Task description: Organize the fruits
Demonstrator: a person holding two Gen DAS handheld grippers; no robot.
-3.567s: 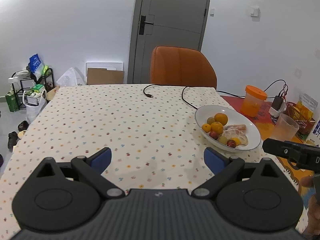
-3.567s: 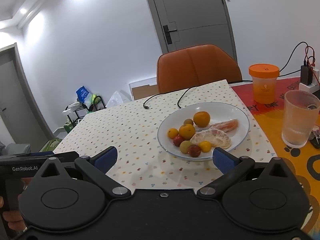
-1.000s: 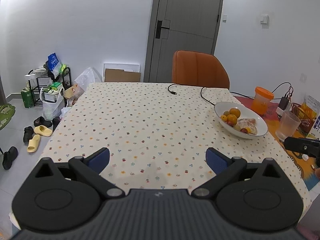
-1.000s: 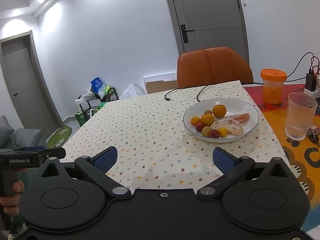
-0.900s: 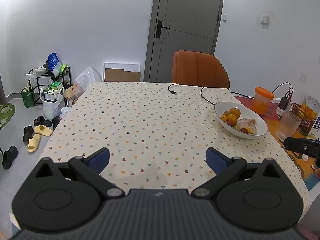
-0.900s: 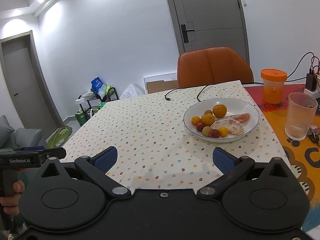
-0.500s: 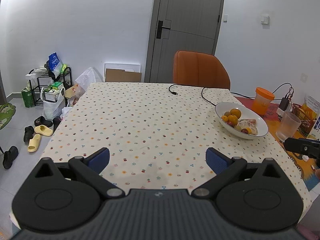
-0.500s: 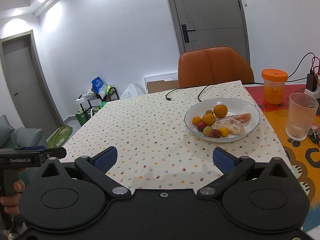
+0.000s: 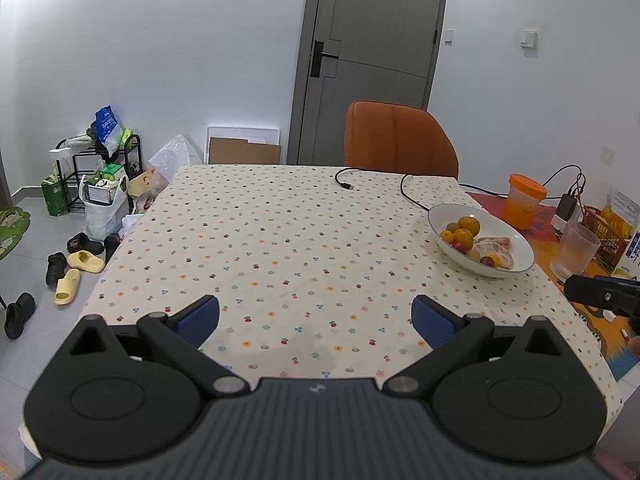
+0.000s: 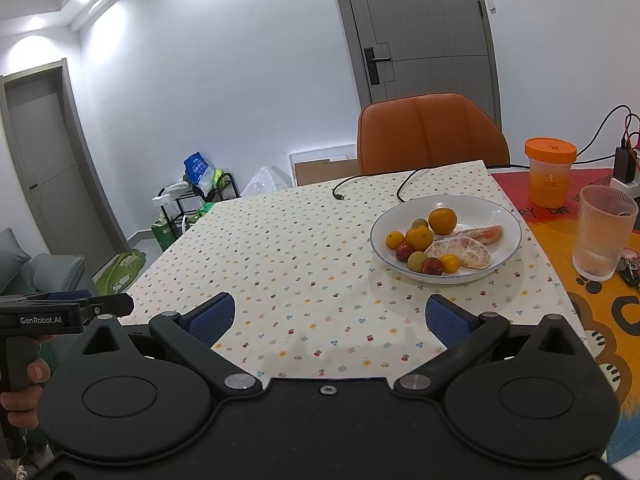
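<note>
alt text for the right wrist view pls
An open right gripper hovers empty at the near edge of a dotted tablecloth, facing a white bowl of oranges, small fruits and peeled citrus. An orange chair stands behind the table.

Desk: I see a white dotted cloth (image 10: 304, 264) covering it.
Chair: an orange padded chair (image 10: 432, 136) stands at the far edge.
Cable: a black cable (image 9: 372, 182) lies near it.
Right side: I see an orange-lidded jar (image 10: 549, 178) behind a ribbed clear tumbler (image 10: 602, 232).
Floor: yellow slippers (image 9: 76, 272) lie left.
</note>
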